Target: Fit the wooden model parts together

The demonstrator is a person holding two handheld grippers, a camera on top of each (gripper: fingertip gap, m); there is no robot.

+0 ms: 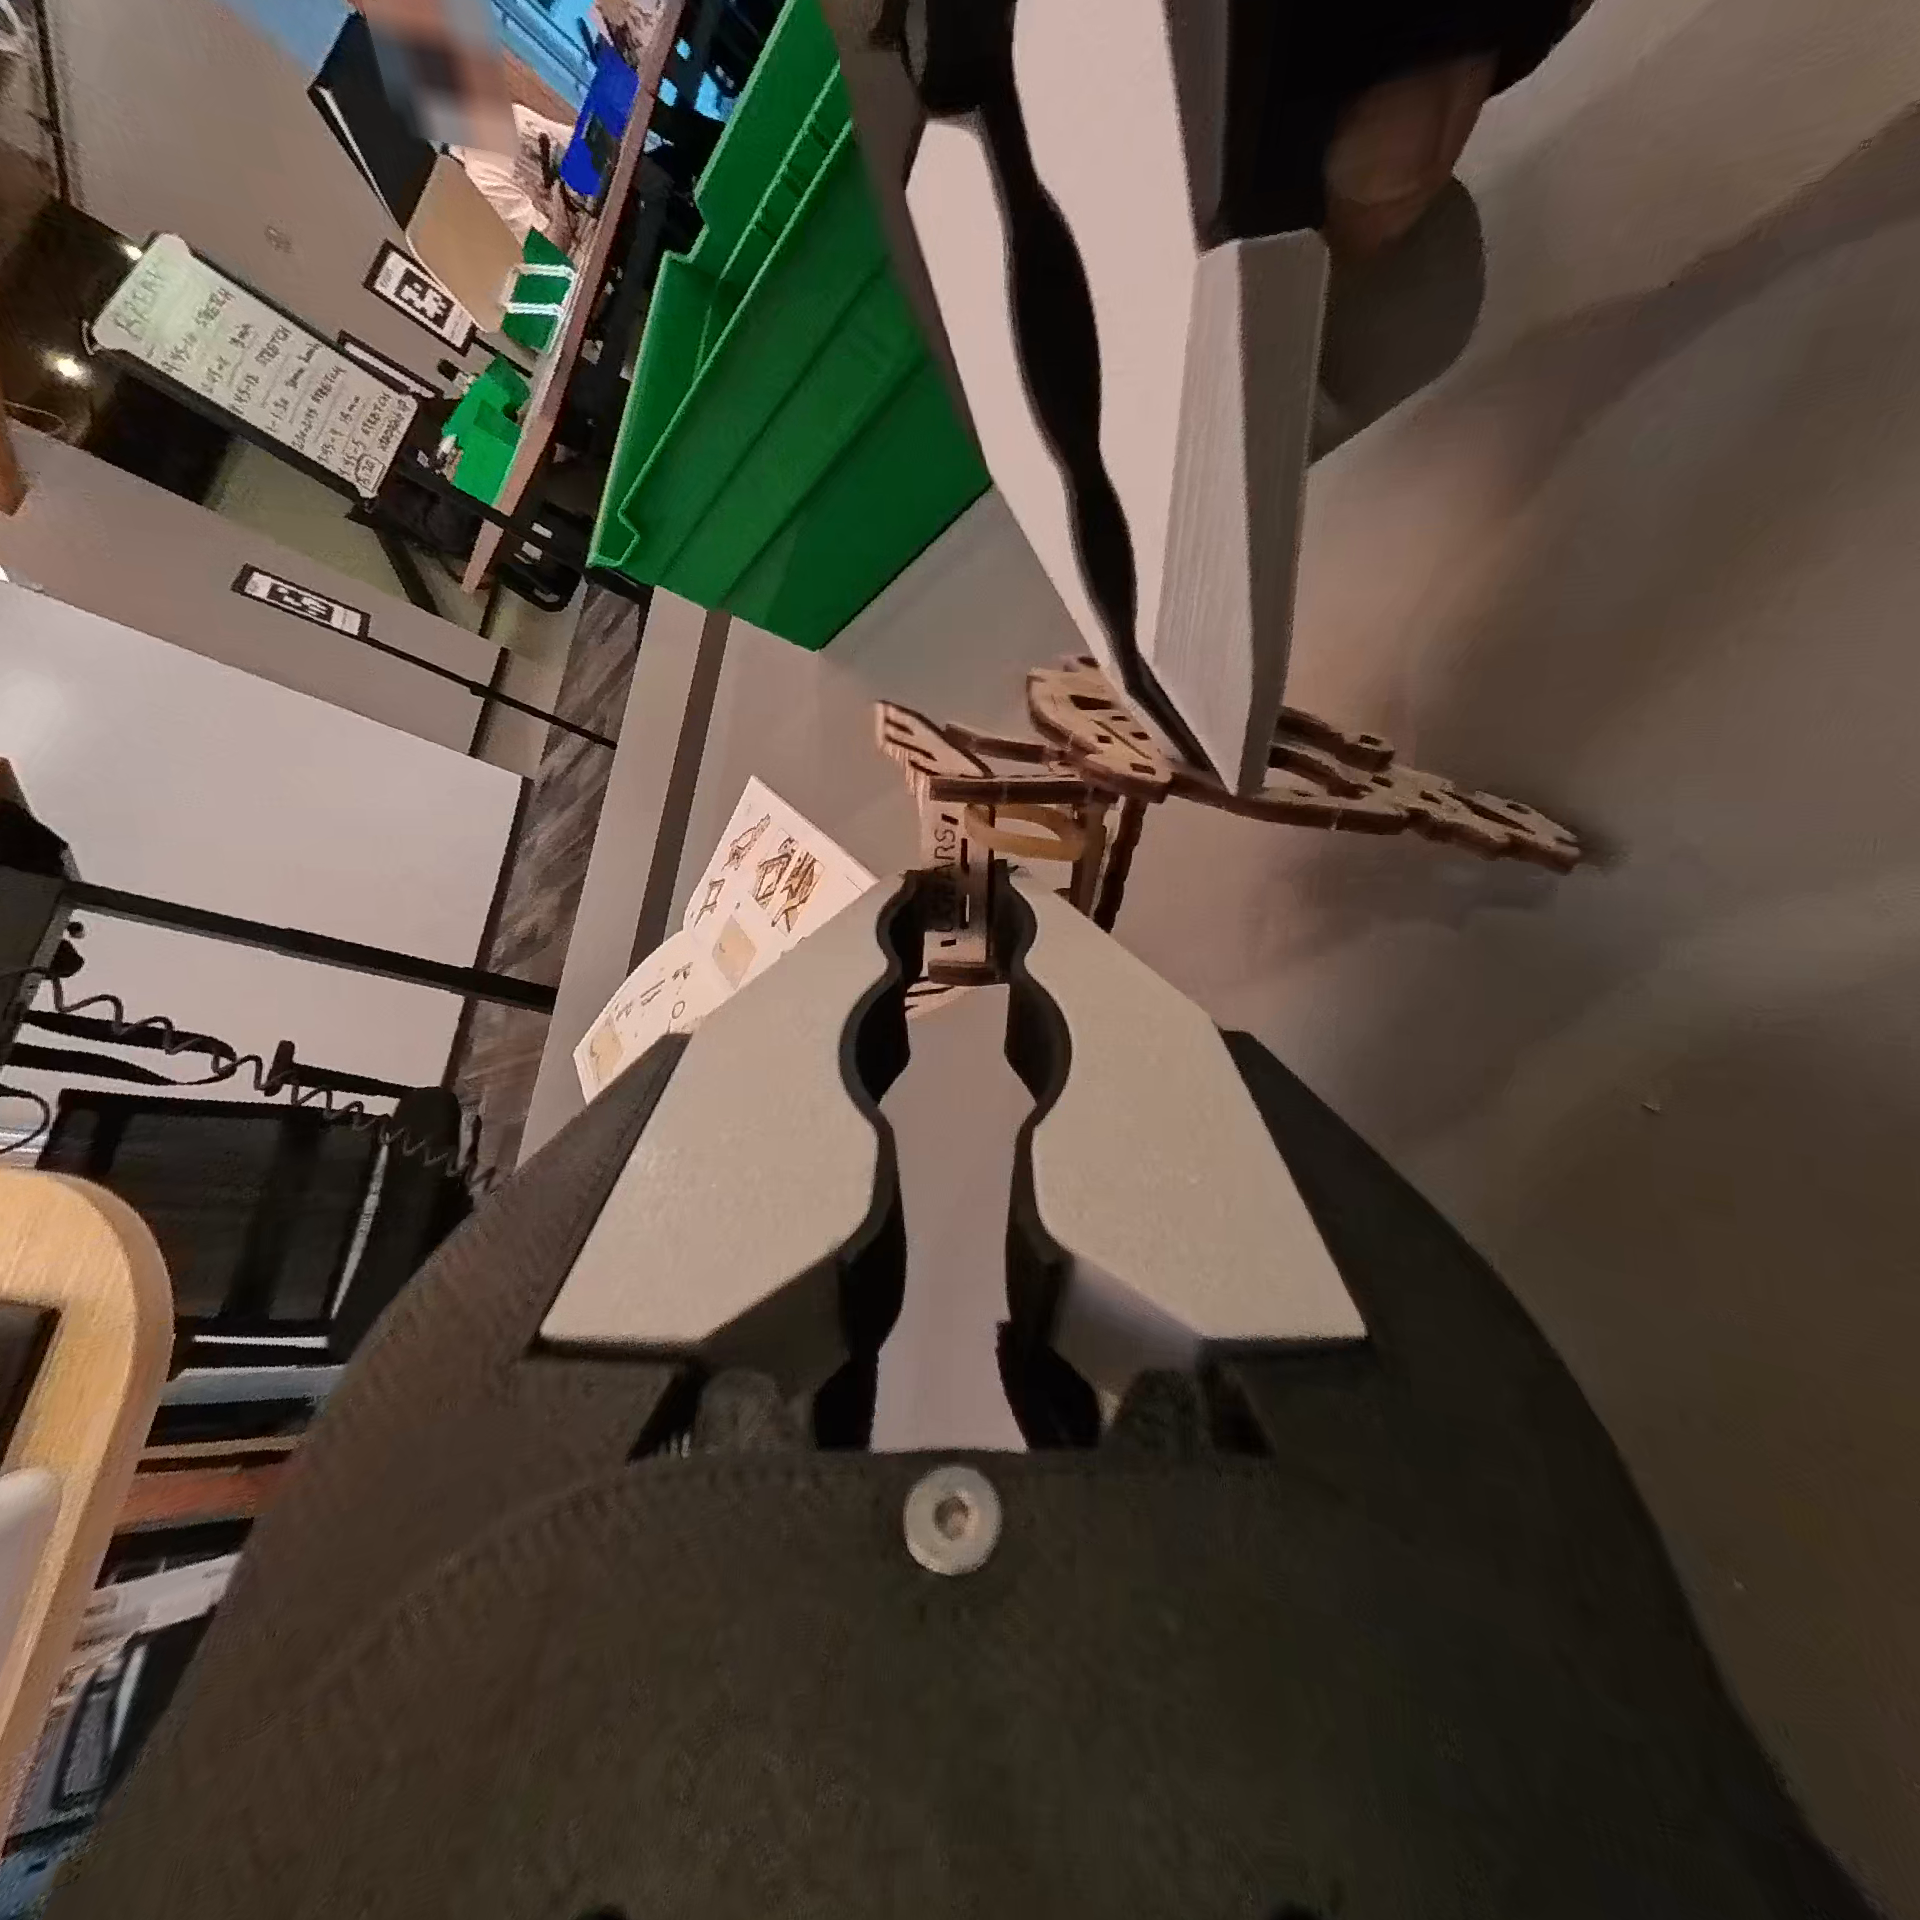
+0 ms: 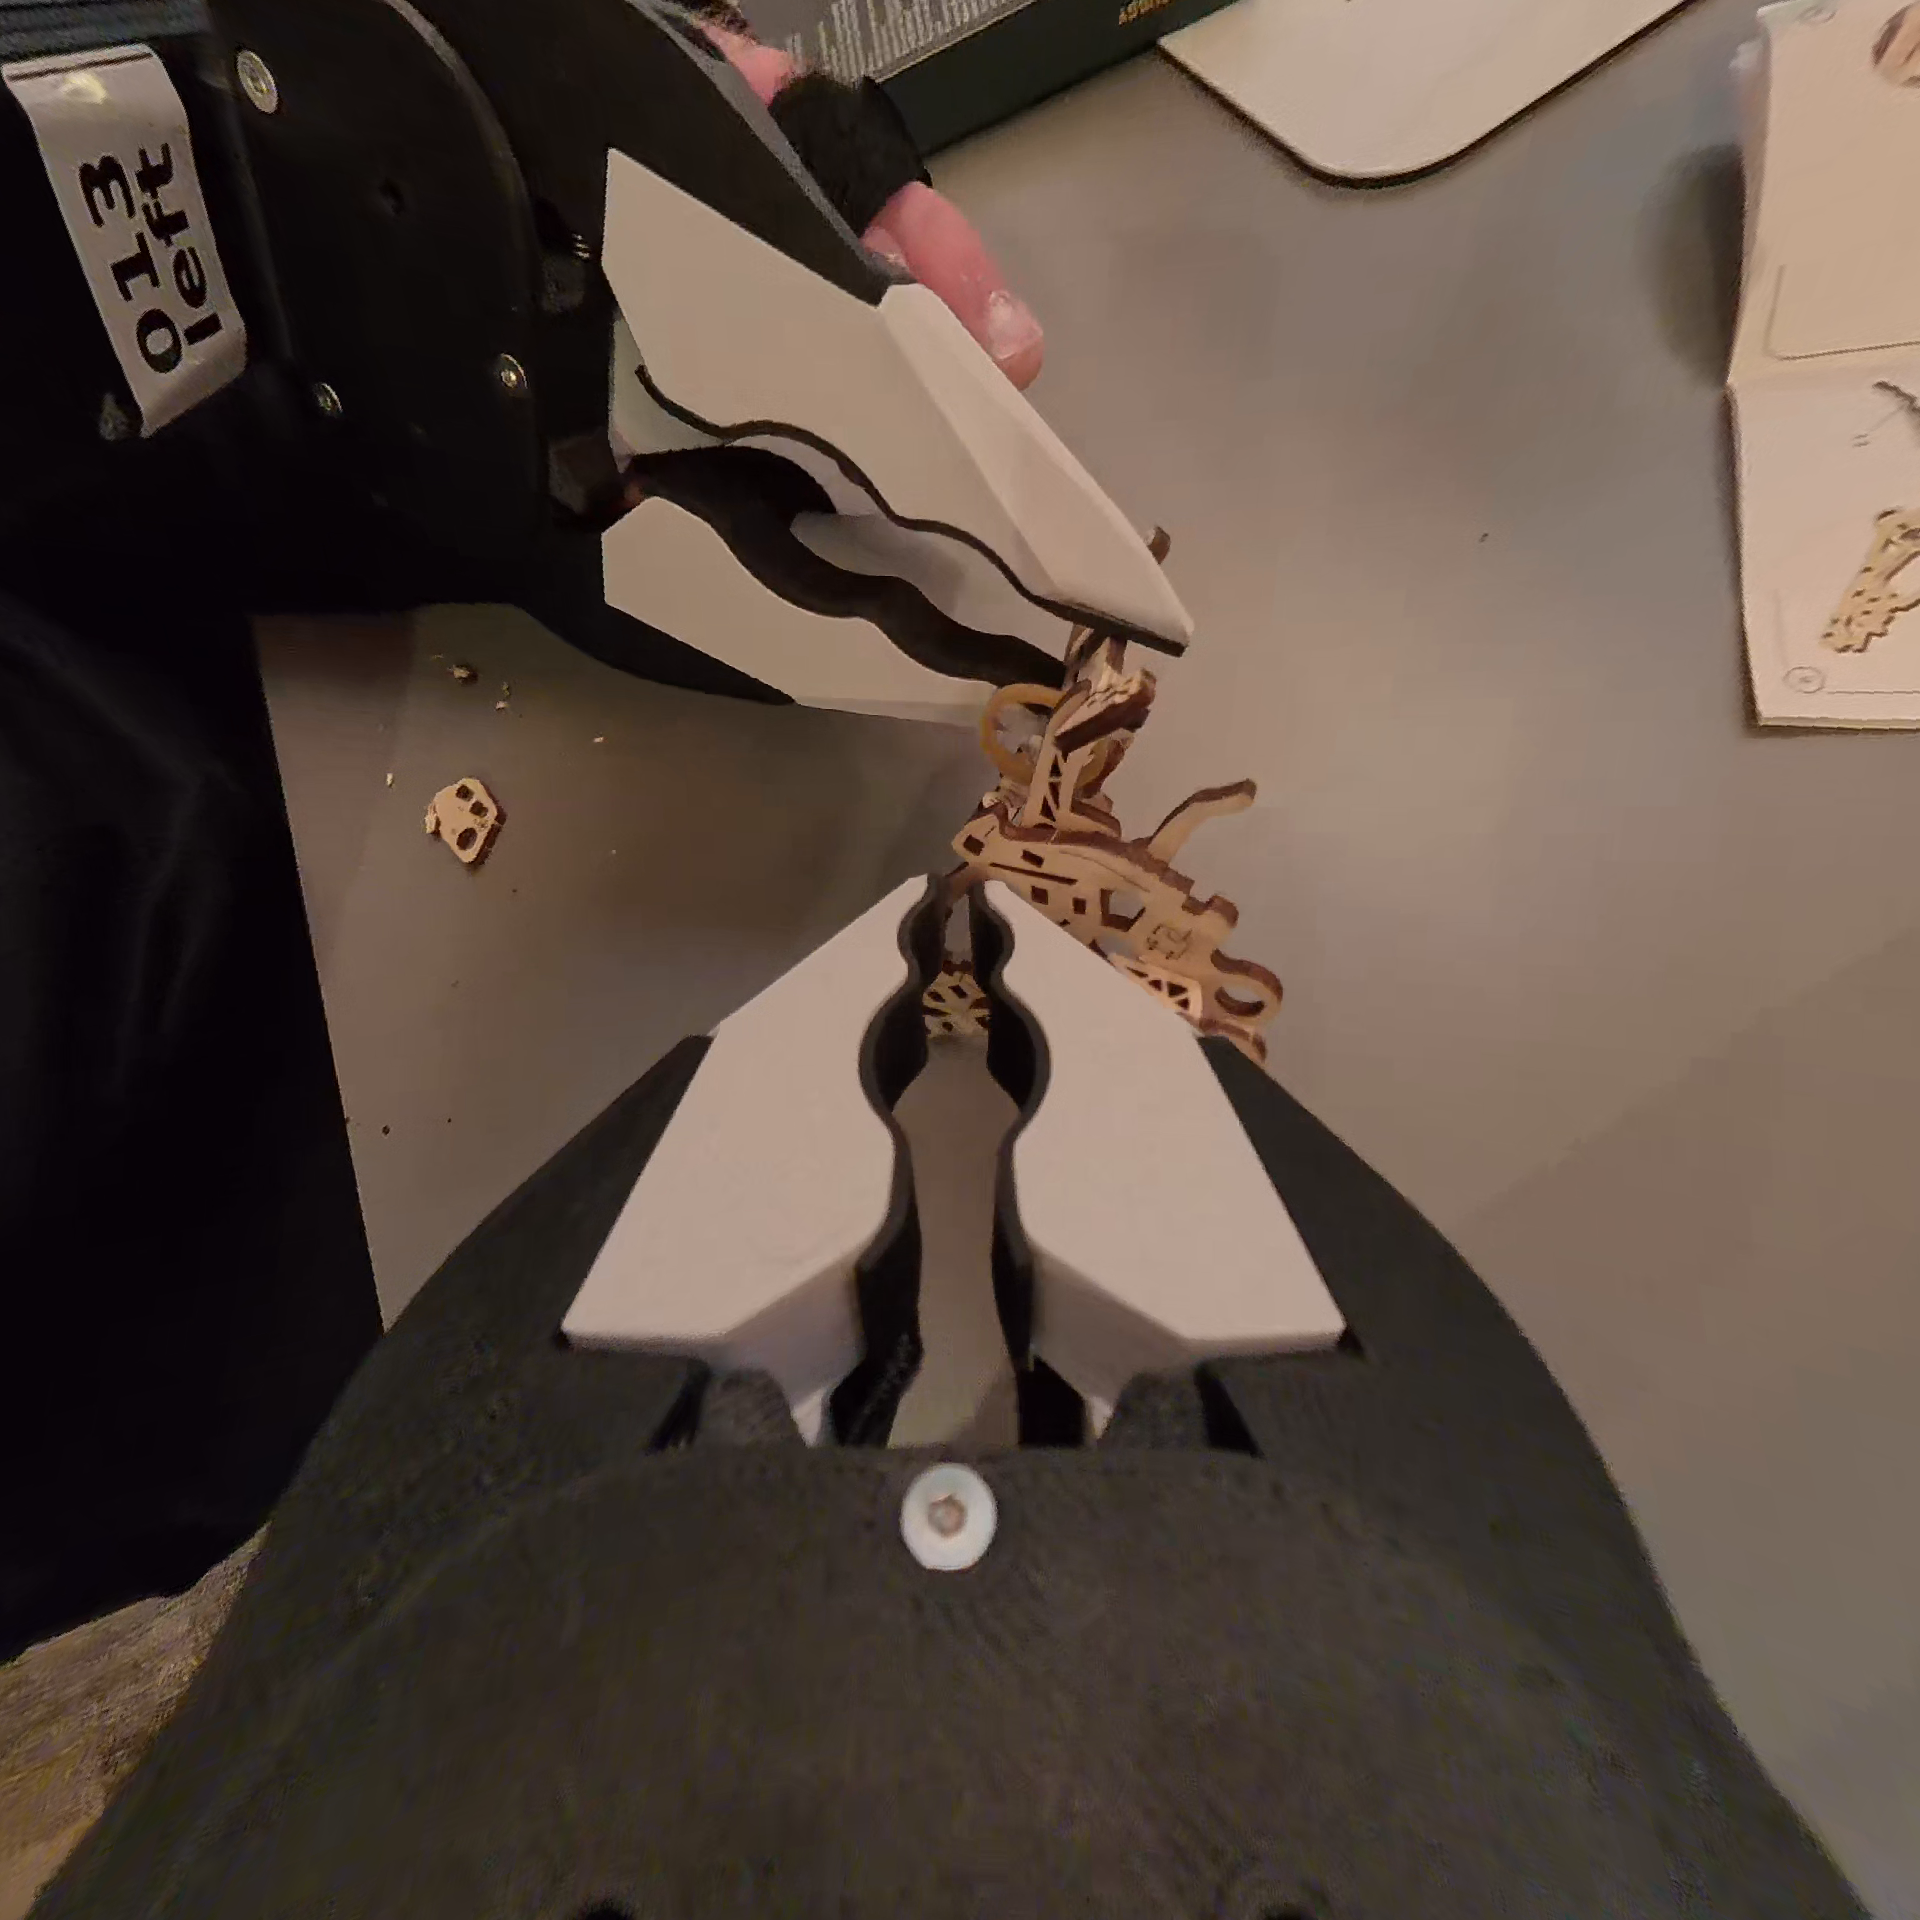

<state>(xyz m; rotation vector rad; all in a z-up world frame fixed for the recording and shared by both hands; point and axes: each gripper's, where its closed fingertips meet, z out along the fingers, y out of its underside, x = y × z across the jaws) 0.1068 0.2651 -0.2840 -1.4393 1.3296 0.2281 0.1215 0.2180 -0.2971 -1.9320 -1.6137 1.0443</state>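
Note:
The wooden model is held above the grey table by both grippers. My left gripper is shut on a small upright wooden sub-assembly with a rubber band. It shows in the right wrist view coming in from the upper left, gripping that same piece. My right gripper is shut on the edge of the flat, cut-out wooden part. In the left wrist view it comes down from above onto that flat part. The two wooden pieces touch where they meet.
A small loose wooden piece and crumbs lie on the table at left. Instruction sheets lie at right, also in the left wrist view. A pale board and a dark box lie behind. Green bins stand at the table's end. My hands' fingertips stand some 5 cm from each other.

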